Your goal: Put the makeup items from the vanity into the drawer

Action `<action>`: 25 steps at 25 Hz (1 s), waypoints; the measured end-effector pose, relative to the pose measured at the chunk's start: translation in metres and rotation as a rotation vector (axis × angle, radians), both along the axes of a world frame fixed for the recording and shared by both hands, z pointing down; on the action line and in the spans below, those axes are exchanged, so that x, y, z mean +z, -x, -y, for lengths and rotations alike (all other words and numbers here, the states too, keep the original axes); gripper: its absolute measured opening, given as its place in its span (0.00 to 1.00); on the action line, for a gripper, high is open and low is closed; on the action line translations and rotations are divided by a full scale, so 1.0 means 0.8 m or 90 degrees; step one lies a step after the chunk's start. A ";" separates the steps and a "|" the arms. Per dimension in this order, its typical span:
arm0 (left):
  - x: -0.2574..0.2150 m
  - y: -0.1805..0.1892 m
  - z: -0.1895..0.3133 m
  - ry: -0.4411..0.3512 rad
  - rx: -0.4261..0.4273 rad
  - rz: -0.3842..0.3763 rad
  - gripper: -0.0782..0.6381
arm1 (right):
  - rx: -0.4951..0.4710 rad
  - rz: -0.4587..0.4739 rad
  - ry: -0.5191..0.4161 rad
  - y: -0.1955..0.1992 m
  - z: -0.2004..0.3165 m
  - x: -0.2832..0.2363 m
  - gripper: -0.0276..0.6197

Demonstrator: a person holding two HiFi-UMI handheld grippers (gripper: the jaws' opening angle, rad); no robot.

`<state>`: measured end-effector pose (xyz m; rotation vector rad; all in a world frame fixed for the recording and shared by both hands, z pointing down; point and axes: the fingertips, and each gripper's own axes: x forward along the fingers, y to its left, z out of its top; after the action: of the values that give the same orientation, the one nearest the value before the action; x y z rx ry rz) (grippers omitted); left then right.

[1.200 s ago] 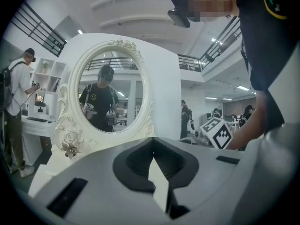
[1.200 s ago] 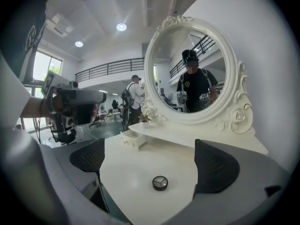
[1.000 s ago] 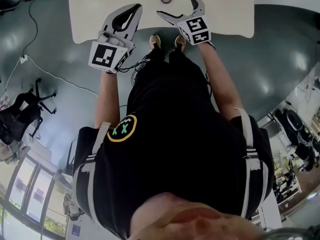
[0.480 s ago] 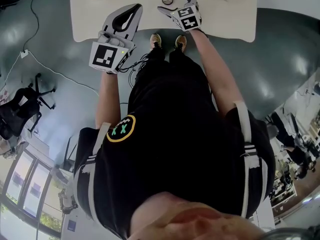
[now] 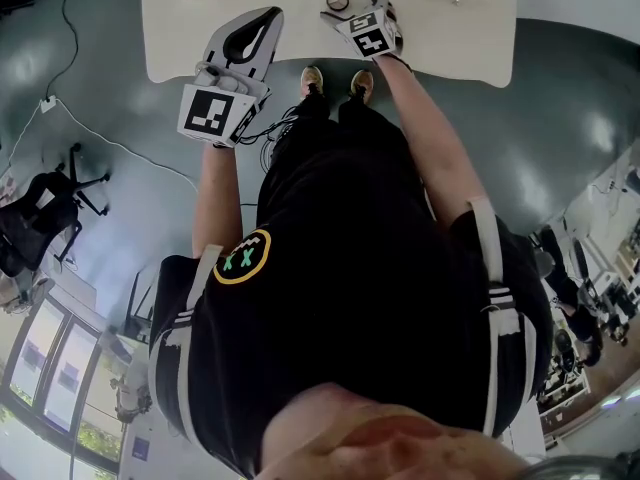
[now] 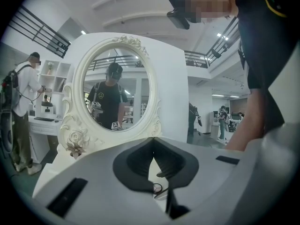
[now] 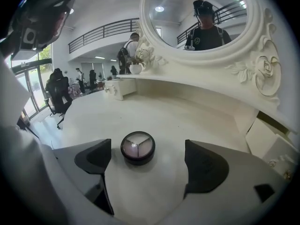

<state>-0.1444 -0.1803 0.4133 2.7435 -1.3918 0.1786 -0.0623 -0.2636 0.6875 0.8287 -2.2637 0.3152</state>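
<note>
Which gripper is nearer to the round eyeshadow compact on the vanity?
Right. The right gripper has the compact between its open jaws, which have just been closing, pads not touching. The left gripper, jaws shut, hangs off to the compact's left by the vanity's front edge.

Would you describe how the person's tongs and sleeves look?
The left tongs and right tongs are white with dark grey pads; each bears a cube of black-and-white square markers. Sleeves: short, black, white-striped. The right jaws have just been closing, an eyeshadow compact between them.
</note>
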 end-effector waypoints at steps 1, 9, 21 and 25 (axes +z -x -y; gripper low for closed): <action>0.001 0.000 0.000 0.000 0.001 0.000 0.13 | -0.004 -0.004 0.000 0.000 -0.001 0.000 0.82; -0.012 -0.003 0.004 -0.002 0.005 0.001 0.13 | -0.096 -0.014 -0.009 0.023 -0.022 -0.015 0.50; -0.018 -0.012 0.003 -0.006 0.026 0.000 0.13 | -0.066 0.001 -0.029 0.016 -0.020 -0.039 0.41; -0.017 -0.030 0.012 -0.010 0.048 -0.002 0.13 | -0.048 0.005 -0.048 -0.005 -0.011 -0.060 0.41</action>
<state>-0.1202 -0.1898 0.3997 2.8093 -1.2956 0.1671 -0.0582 -0.2549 0.6392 0.7785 -2.3191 0.1998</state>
